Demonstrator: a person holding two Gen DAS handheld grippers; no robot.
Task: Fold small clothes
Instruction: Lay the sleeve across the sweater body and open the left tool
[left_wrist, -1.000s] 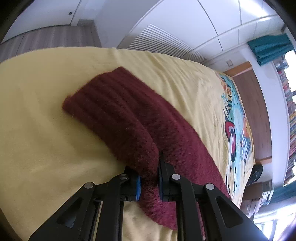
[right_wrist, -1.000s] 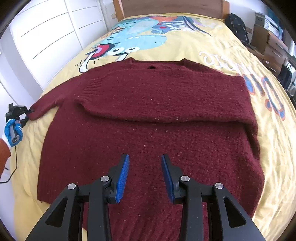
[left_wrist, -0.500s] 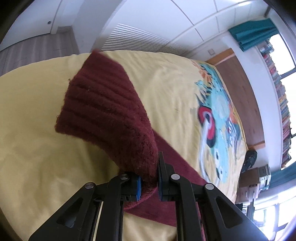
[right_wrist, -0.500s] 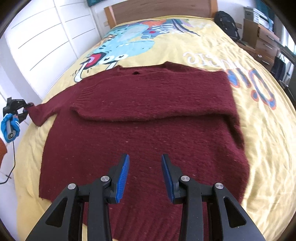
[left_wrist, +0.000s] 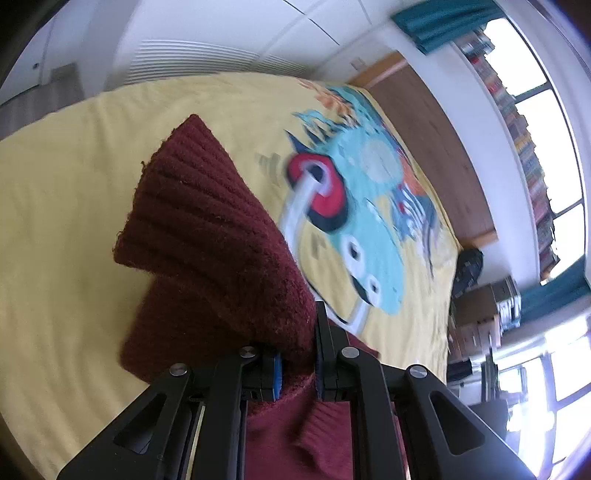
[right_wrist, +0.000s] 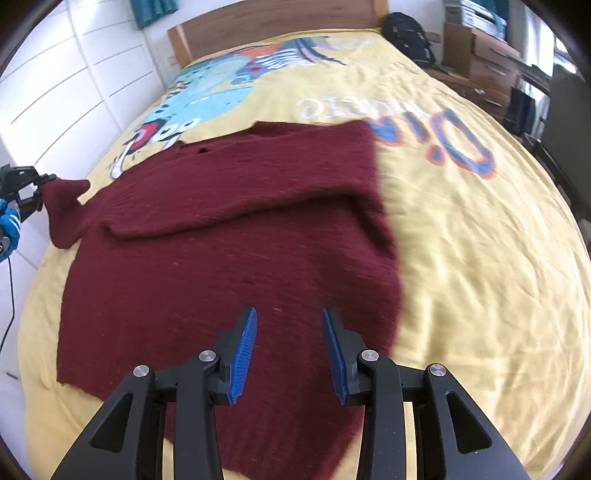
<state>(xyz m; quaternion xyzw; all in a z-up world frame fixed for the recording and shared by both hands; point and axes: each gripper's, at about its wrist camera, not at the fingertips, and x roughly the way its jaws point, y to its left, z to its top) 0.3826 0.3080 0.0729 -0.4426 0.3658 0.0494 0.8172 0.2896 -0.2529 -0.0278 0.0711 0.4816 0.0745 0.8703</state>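
Lifted higher than a second ago, the sleeve cuff (left_wrist: 207, 229) now hangs clear of the bed, and the left gripper (left_wrist: 297, 365) has swung so that the cartoon print on the bedspread (left_wrist: 55, 229) fills more of its view. Its fingers (left_wrist: 320, 343) are pinching the ribbed cuff of the maroon sweater (right_wrist: 229, 258); the knit bulges over them and hides most of the blue pad on the near side. Seen from the right wrist, the left gripper (right_wrist: 26, 192) sits at the far left edge with the sleeve (right_wrist: 64, 210) raised off the bedspread (right_wrist: 480, 258) into a drooping peak, where earlier it lay stretched flat.

Spread wide and gripping nothing, the fingers (right_wrist: 243, 350) of the right gripper (right_wrist: 290, 350) hover above the lower part of the sweater body. Whether they touch the knit cannot be told. That sweater lies front-down across the yellow bedspread, its other sleeve already folded across the chest. Its right edge is smeared by motion blur, and its hem is cut off behind the gripper frame.

Beyond the bed, a wooden headboard (right_wrist: 273, 22), a dark backpack (right_wrist: 406, 33) and cardboard boxes (right_wrist: 476, 51) are visible, the boxes' contents hidden. A bookshelf (left_wrist: 524, 122) beside the window is too blurred to read.
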